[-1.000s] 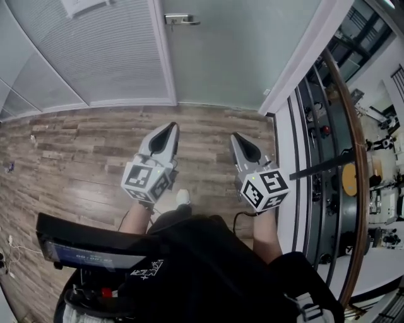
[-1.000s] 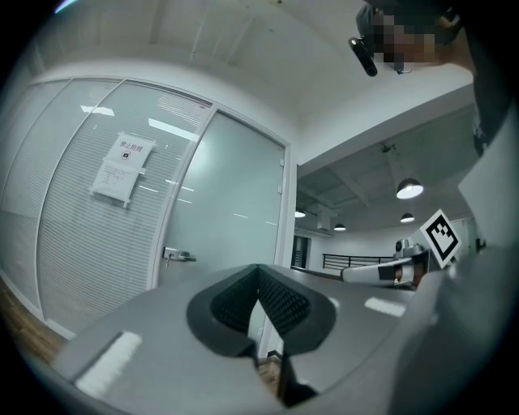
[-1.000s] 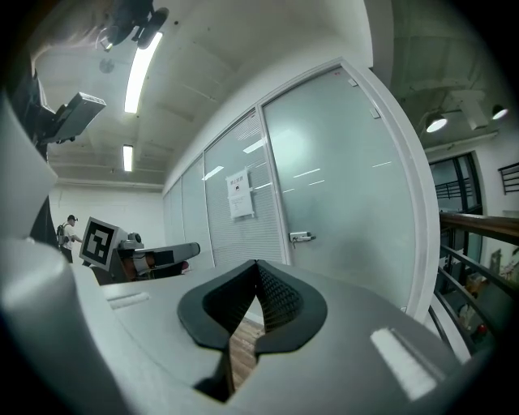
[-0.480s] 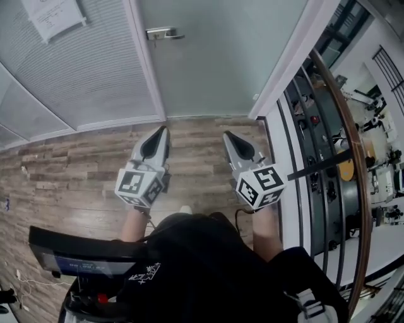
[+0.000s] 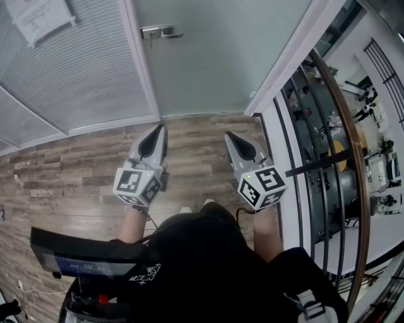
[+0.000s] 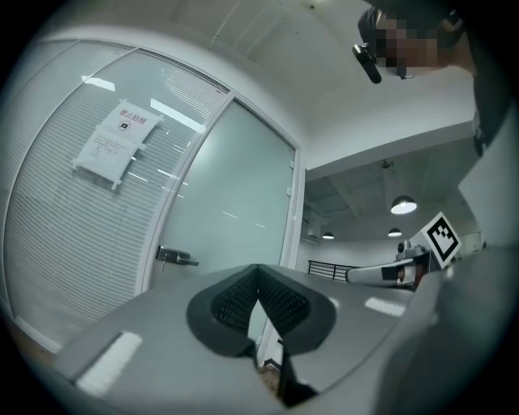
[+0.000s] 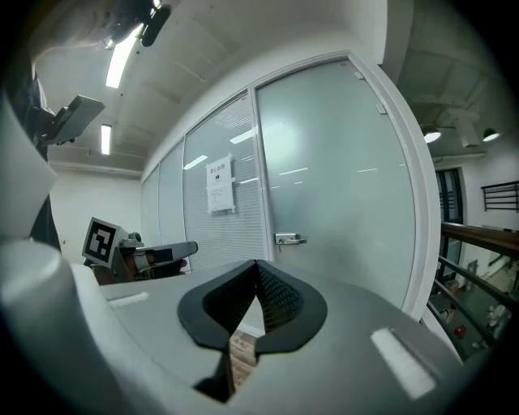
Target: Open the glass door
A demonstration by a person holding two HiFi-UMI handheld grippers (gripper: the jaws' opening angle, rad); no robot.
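Note:
The frosted glass door (image 5: 214, 57) stands closed ahead, with its metal handle (image 5: 158, 30) at the left edge near the frame. My left gripper (image 5: 161, 129) and right gripper (image 5: 228, 135) are held side by side above the wooden floor, both pointing at the door and well short of it. Both are shut with nothing between the jaws. In the left gripper view the handle (image 6: 174, 257) shows left of the closed gripper (image 6: 259, 271). In the right gripper view the handle (image 7: 288, 238) sits just above the closed gripper (image 7: 258, 266).
A slatted glass partition (image 5: 76, 69) with a paper notice (image 5: 41, 19) adjoins the door's left. A white frame post (image 5: 284, 69) and a railing (image 5: 334, 126) over a lower level run along the right. Wooden floor (image 5: 76, 170) lies below.
The door and its handle have drawn nearer in the head view as the person stepped forward. Both grippers moved with the person and stayed shut.

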